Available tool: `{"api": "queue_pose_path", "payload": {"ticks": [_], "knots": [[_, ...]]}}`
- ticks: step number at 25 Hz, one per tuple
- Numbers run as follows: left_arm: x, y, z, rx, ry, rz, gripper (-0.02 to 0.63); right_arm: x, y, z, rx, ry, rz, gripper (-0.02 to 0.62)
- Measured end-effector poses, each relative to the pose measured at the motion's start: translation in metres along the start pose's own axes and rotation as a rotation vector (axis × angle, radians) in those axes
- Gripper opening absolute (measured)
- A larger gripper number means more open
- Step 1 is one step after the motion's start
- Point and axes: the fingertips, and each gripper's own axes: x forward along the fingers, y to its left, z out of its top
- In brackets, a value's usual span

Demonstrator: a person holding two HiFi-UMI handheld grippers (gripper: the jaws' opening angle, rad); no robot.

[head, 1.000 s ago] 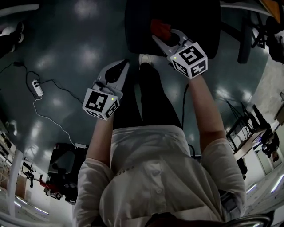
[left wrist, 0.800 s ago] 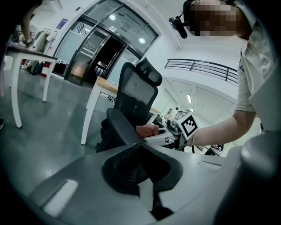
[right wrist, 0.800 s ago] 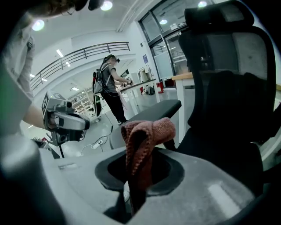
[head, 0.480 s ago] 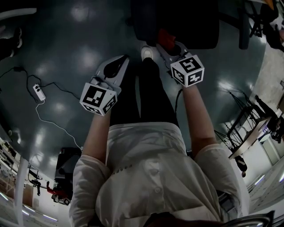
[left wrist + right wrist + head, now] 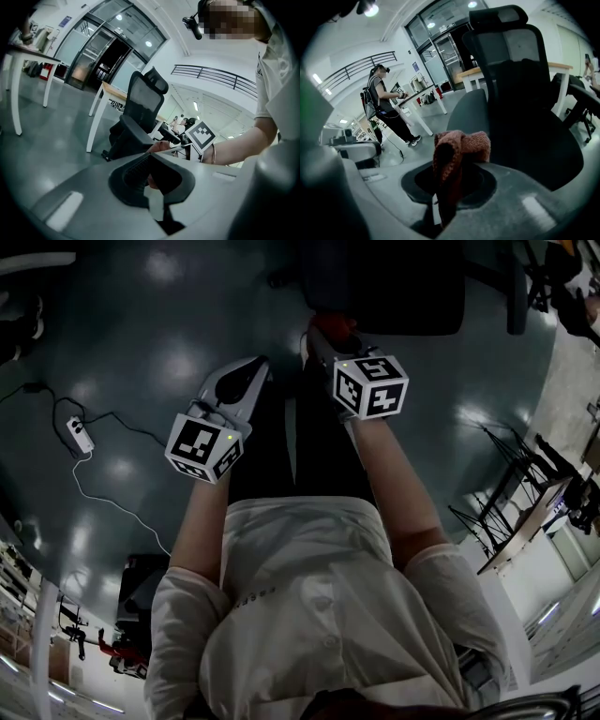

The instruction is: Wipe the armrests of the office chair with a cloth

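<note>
A black mesh office chair (image 5: 513, 65) stands right in front of me, seat (image 5: 543, 145) facing me; in the head view the chair (image 5: 384, 282) is at the top. One dark armrest (image 5: 587, 99) shows at the right edge. My right gripper (image 5: 319, 334) is shut on a bunched reddish knitted cloth (image 5: 461, 147), held in the air just short of the seat. The cloth (image 5: 335, 322) peeks out beyond the jaws. My left gripper (image 5: 257, 367) hangs lower left over the floor, shut and holding nothing. Seen from the left gripper (image 5: 150, 180), the chair (image 5: 140, 110) is beyond it.
A power strip (image 5: 80, 434) with a trailing cable lies on the dark glossy floor at left. A white-legged desk (image 5: 101, 110) stands behind the chair. Another person (image 5: 384, 108) stands at a table far off. Black metal frames (image 5: 511, 493) stand at right.
My right gripper has swung left and nearer to me with the cloth, coming off the chair seat's edge. The left gripper has barely moved.
</note>
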Motion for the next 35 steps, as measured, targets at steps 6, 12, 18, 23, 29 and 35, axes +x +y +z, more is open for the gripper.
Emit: {"api": "queue_pose_path", "payload": {"ticks": [6,12,18,23,29,35], "knots": [[-0.013,0.015,0.002,-0.010,-0.013,0.022,0.017,0.014,0.038,0.009,-0.033,-0.011,0.060,0.052],[-0.020,0.025,0.020,0.006,-0.034,0.035,0.017,-0.007,0.059,0.055,-0.079,-0.109,0.101,0.052],[0.003,0.033,0.065,0.042,-0.072,0.041,0.017,-0.042,-0.020,0.145,-0.140,-0.235,-0.055,0.052],[0.027,0.045,0.089,0.036,-0.084,0.071,0.017,-0.022,-0.090,0.191,-0.184,-0.193,-0.138,0.052],[0.060,0.065,0.090,-0.047,-0.081,0.157,0.017,0.034,-0.128,0.220,-0.229,-0.097,-0.076,0.052],[0.083,0.082,0.086,-0.111,-0.100,0.223,0.017,0.088,-0.129,0.232,-0.274,-0.020,0.019,0.052]]}}
